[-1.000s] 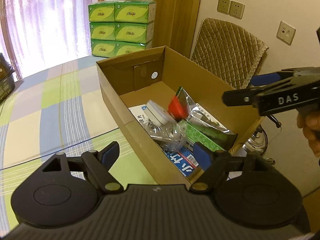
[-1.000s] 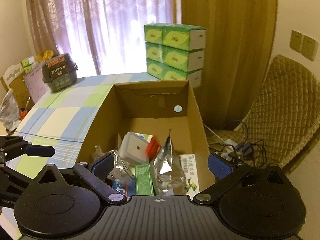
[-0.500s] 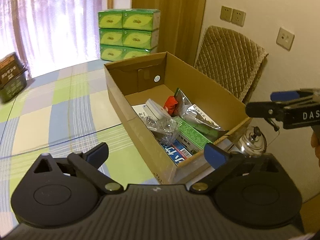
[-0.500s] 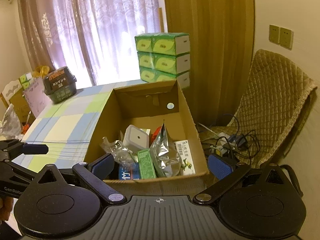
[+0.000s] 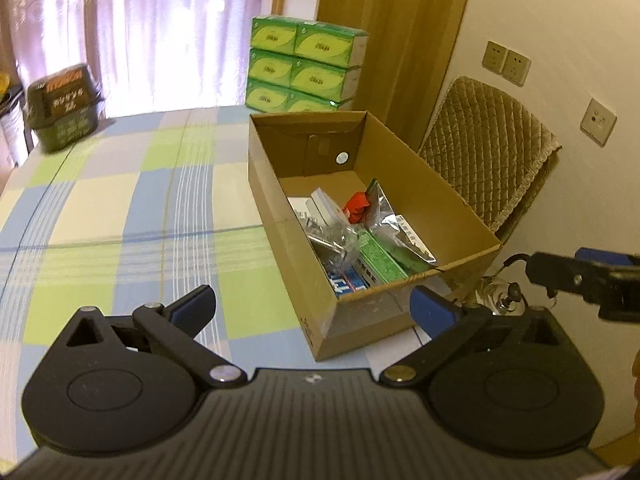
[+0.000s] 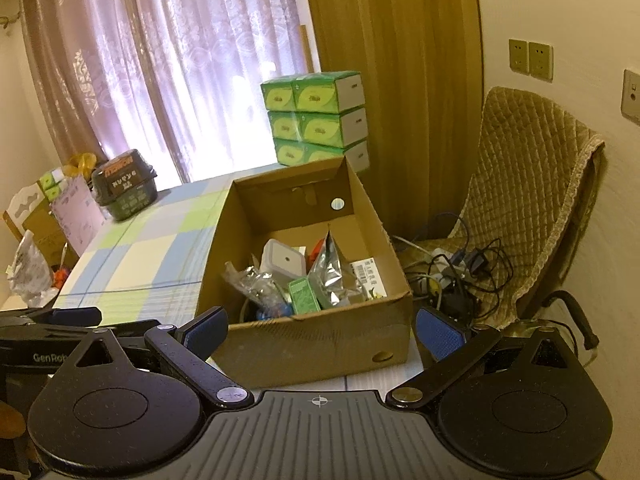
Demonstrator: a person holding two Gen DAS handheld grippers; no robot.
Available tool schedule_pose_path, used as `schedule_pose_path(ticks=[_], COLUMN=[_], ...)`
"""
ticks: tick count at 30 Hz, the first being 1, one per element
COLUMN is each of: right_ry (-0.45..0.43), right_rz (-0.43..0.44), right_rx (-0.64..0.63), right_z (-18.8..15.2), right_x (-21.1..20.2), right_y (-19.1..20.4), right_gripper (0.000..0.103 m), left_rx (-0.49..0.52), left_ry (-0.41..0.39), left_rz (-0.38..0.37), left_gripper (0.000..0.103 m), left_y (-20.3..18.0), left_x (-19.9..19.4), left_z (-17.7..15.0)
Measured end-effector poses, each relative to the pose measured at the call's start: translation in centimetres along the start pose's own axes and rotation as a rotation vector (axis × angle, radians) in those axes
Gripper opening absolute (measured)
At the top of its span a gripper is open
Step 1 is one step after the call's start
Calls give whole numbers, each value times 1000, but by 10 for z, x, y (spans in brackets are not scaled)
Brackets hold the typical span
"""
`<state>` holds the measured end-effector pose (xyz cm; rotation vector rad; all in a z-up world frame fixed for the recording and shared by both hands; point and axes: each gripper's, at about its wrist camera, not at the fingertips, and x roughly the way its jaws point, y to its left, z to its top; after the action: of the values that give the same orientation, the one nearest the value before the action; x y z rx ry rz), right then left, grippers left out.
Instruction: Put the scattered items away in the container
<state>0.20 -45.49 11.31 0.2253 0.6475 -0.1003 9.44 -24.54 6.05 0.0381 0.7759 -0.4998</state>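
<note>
My left gripper (image 5: 312,304) and right gripper (image 6: 322,326) both spread, empty. Cardboard box (image 6: 316,344) on table edge, items inside. Light, flexible walls; grip short end wall near rim.

Box (image 6: 312,340) at right edge of counter (image 6: 160,256), open top. In box: pouch (image 6: 330,270) upright mid, carton (image 6: 304,295) just left of it at near wall, white cube (image 6: 282,261) behind, crinkled wrap (image 6: 256,282) far left. Stacked tissue packs (image 6: 318,118) behind box. Basket (image 6: 125,187) at far-left counter corner. Chair (image 6: 532,200) right of box, cables (image 6: 460,272) on its seat. Both grippers before box, fingers (image 6: 440,332) spread wide.
</note>
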Motion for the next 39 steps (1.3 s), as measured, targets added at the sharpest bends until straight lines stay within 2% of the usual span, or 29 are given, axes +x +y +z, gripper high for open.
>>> schedule_pose_path(ticks=[4,12,39], right_ry=[14,50,60], right_rz=[0,17,12], right_rx=[-10,-32,-20], right_z=[-3,-20,-30], right_x=[-9,-17,-15], right_y=[3,9,14], right_gripper=[103,103,103], left_rx=[-20,-34,-37], left_ry=[12,20,65], left_rz=[22,19,61], left_gripper=[101,101,102], left_y=[-3,-6,-11], left_x=[-11,-29,-19], left_z=[-3,-11,-32])
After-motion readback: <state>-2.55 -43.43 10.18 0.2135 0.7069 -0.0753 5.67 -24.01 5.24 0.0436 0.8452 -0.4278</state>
